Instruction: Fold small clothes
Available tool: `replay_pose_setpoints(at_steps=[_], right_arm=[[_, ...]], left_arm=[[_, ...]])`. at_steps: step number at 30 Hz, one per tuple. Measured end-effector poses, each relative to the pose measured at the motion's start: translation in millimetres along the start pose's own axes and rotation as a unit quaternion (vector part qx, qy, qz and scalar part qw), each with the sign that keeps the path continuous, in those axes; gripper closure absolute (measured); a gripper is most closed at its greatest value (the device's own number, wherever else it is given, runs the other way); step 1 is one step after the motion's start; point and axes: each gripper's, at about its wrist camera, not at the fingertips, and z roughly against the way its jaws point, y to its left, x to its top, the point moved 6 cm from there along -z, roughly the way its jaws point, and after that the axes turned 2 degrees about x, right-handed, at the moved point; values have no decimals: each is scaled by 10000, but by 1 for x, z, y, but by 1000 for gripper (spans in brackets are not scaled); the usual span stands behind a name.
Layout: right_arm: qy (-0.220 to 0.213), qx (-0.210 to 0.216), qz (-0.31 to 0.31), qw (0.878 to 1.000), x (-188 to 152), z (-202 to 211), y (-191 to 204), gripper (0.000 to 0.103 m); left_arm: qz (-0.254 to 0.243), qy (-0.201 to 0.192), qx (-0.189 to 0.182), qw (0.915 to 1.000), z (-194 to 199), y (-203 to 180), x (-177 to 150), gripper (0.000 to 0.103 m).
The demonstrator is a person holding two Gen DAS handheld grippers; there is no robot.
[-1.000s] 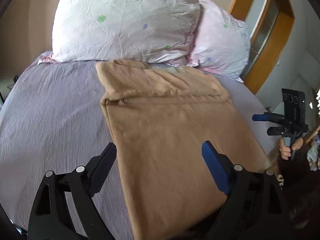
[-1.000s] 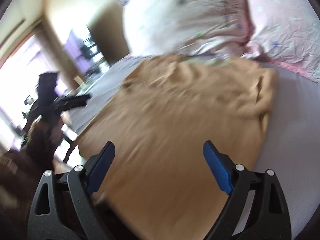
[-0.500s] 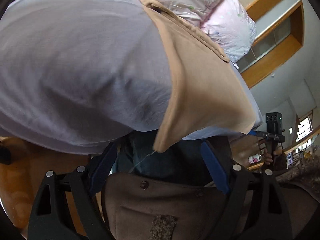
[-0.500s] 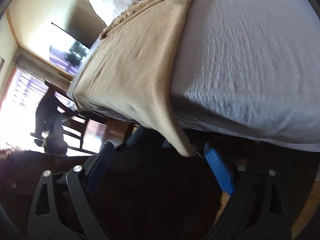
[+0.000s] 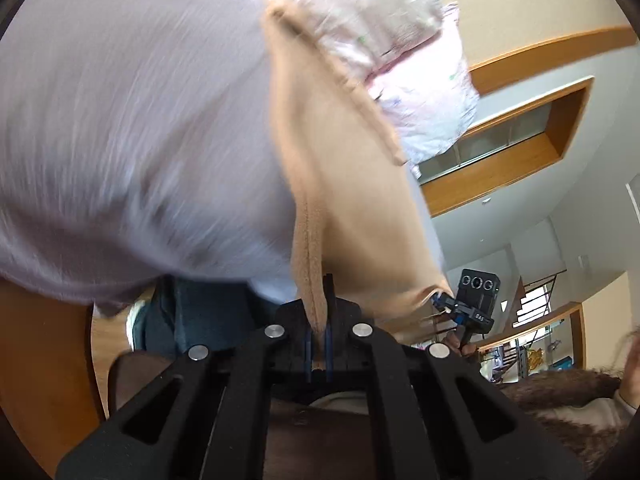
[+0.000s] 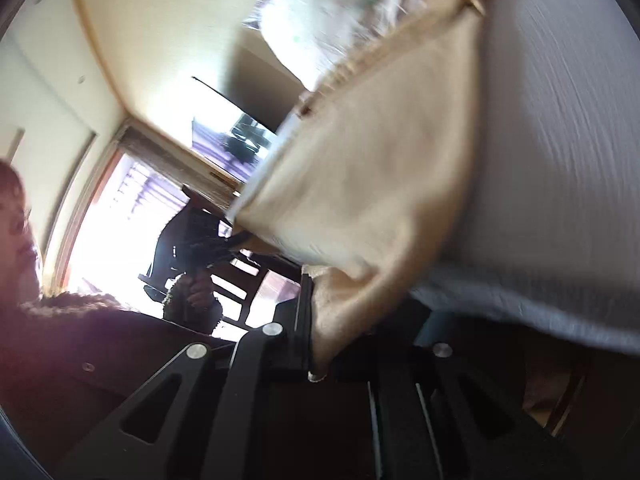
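left gripper point(image 5: 318, 344) was clamped tight on the near left corner of the tan garment point(image 5: 352, 208), jaws pressed together with only the hem between them. the hemmed edge ran from the jaws up and away across the bed point(image 5: 132, 120). the garment lay flat on the bed's lilac sheet, its far end up against the pillows point(image 5: 404, 60), its near end hanging off the bed's foot edge into the jaws. in the same view the right gripper point(image 5: 442, 303) sat at the garment's other near corner, off the bed's right side, blue finger tips touching the cloth.

right wrist view: right gripper point(image 6: 316, 320) also fully closed, pinching the near right corner of the tan garment point(image 6: 380, 184). the cloth bunched where it entered the jaws and a bit of hem poked out below them. from there the garment stretched back over the bed point(image 6: 560, 140) toward the pillows point(image 6: 328, 12). both views were motion-blurred. the person's face point(image 6: 16, 216) showed at the left edge, away from the bed.
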Motion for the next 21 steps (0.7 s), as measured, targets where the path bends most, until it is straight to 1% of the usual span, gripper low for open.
replay_pose_setpoints(at_steps=[2,3,4,5,6,7,8,9,10,11,12,14,15,17,18,20,21], right_arm=[[-189,-109,521,9984,36,5,20,96],[-318,-205,771,9963,57,8,28,97],[-467,-307,966,9937,80,8,36,97],[-701,-497,1114,9901,110,7,40,97],[-921,-634,1125,9873,139,7,39,96],[-1149,-730,1069,9849,166,5,35,96],[-1420,-881,945,9814,197,2,25,96],[-1621,-1056,780,9780,225,-4,11,96],[-1760,-1230,577,9750,246,-4,-10,96],[-1845,-1438,246,9719,270,-12,-38,96],[-1846,-1631,-66,9692,288,-23,-66,96],[-1675,-2026,-633,9627,306,-46,-123,97],[-1561,-2172,-954,9588,310,-56,-147,97],[-1441,-2129,-1559,9537,306,-72,-180,97],[-1437,-2182,-1655,9510,302,-76,-186,97],[-1423,-2252,-1772,9474,306,-79,-197,92],[-1444,-2271,-1897,9442,308,-80,-202,86]], left_arm=[[-230,-233,-104,9994,11,-21,23,100],[-413,-409,-208,9981,15,-36,45,100],[-538,-517,-225,9970,15,-46,63,100],[-634,-626,-209,9958,12,-56,81,100],[-711,-781,-161,9943,7,-66,109,100],[-735,-898,-105,9932,1,-71,131,100],[-707,-1049,-5,9920,-10,-75,163,100],[-626,-1143,71,9914,-19,-74,184,100],[-492,-1227,185,9911,-35,-71,212,100],[-335,-1263,301,9910,-51,-64,235,100],[-119,-1253,483,9909,-71,-51,259,100],[266,-1141,804,9899,-104,-21,287,100],[482,-1033,971,9887,-123,-2,299,100],[861,-913,974,9873,-141,21,306,100],[1012,-888,892,9869,-145,29,306,100],[1001,-897,851,9873,-148,32,308,100],[1031,-901,806,9873,-147,32,308,100]])
